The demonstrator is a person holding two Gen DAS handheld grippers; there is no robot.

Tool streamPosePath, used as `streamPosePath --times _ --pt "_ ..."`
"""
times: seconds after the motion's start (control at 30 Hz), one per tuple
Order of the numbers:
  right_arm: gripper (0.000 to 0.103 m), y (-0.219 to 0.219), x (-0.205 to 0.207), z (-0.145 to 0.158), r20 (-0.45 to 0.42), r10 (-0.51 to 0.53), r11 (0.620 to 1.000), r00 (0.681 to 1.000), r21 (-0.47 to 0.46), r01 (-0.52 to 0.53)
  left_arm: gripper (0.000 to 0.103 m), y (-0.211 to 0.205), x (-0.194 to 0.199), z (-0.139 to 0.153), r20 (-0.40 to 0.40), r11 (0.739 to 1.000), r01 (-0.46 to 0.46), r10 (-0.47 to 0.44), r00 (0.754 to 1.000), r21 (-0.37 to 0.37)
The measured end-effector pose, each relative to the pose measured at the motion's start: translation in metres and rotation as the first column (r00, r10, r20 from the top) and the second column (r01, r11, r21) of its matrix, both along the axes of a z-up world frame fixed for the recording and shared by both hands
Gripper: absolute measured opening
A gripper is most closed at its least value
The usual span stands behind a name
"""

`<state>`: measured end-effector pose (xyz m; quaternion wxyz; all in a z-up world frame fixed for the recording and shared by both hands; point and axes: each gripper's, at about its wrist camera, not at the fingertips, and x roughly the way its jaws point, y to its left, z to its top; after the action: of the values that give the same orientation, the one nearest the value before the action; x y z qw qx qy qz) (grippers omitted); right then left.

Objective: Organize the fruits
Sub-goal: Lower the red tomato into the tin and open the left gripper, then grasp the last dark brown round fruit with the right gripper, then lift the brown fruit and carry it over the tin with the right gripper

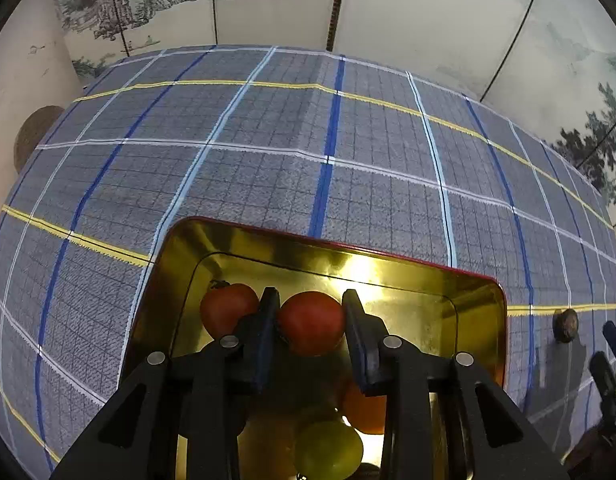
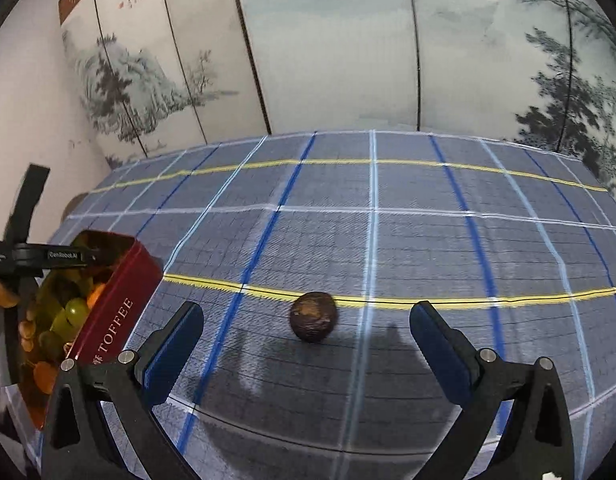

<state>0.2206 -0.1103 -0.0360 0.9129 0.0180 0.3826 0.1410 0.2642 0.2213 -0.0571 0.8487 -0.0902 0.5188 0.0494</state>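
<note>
Black-armed, the left gripper [image 1: 311, 322] hangs inside the gold-lined toffee tin [image 1: 503, 320], its jaws set around a red tomato [image 1: 311, 322], beside a second tomato [image 1: 228, 308]. Right gripper [image 2: 308, 340] jaws stand wide apart over the checked tabletop [image 2: 427, 240], a dark round fruit [image 2: 313, 316] lying between them, untouched

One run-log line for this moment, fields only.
left tool: around red fruit in tin | right tool: open, facing brown fruit on cloth | remaining: brown fruit
</note>
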Motion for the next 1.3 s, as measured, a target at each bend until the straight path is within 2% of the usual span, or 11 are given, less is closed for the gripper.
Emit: streamPosePath --times 0.03,0.1,0.17,0.33,0.47,0.57,0.7,0.83,0.9,1.1,1.3 --pt "0.103 0.003 0.001 -0.003 -0.006 0.002 1.0 1.0 -0.008 -0.002 0.04 0.0 0.0 0.0 0.001 1.0 0.005 -0.005 1.0 0.001" --pt "0.103 0.009 0.003 -0.007 -0.016 0.007 1.0 1.0 -0.023 -0.008 0.061 -0.001 -0.001 0.002 0.013 1.0 0.02 -0.02 1.0 0.006" --pt "0.103 0.012 0.003 -0.011 -0.021 0.01 0.999 1.0 -0.042 -0.011 0.069 -0.001 -0.003 0.005 0.031 1.0 0.018 -0.019 0.999 0.024" --pt "0.103 0.008 0.003 -0.016 -0.028 0.007 0.999 1.0 -0.044 -0.008 0.069 0.01 -0.028 0.034 0.129 1.0 -0.01 0.009 0.992 0.001" --pt "0.103 0.008 0.006 -0.019 -0.026 0.014 0.999 1.0 -0.044 -0.015 0.07 0.026 -0.089 0.075 0.281 0.997 -0.007 0.028 0.959 -0.076" --pt "0.102 0.014 0.008 -0.022 -0.022 0.036 0.997 0.999 -0.07 -0.037 0.079 0.041 -0.159 0.093 0.382 0.996 0.018 0.017 0.924 -0.088" --pt "0.1 0.017 0.015 -0.024 -0.016 0.024 0.995 1.0 -0.097 -0.026 0.079 0.061 -0.24 0.088 0.404 0.996 -0.007 0.041 0.914 -0.085" --pt "0.077 0.017 0.028 -0.029 -0.054 0.014 0.996 0.998 -0.084 -0.018 0.079 0.079 -0.319 0.069 0.382 0.992 -0.081 0.114 0.917 -0.101" --pt "0.031 0.021 0.034 -0.034 -0.085 0.009 0.994 0.996 -0.112 -0.018 0.079 0.082 -0.351 0.059 0.358 0.984 -0.118 0.158 0.92 -0.13" --pt "0.03 0.029 0.024 -0.033 -0.062 0.019 0.983 0.998 -0.18 -0.03 0.079 0.08 -0.399 0.05 0.334 0.982 -0.138 0.175 0.926 -0.131" --pt "0.03 0.034 -0.009 0.0 0.008 0.045 0.983 0.999 -0.179 -0.042 0.079 0.071 -0.417 0.055 0.362 0.982 -0.126 0.171 0.916 -0.144"
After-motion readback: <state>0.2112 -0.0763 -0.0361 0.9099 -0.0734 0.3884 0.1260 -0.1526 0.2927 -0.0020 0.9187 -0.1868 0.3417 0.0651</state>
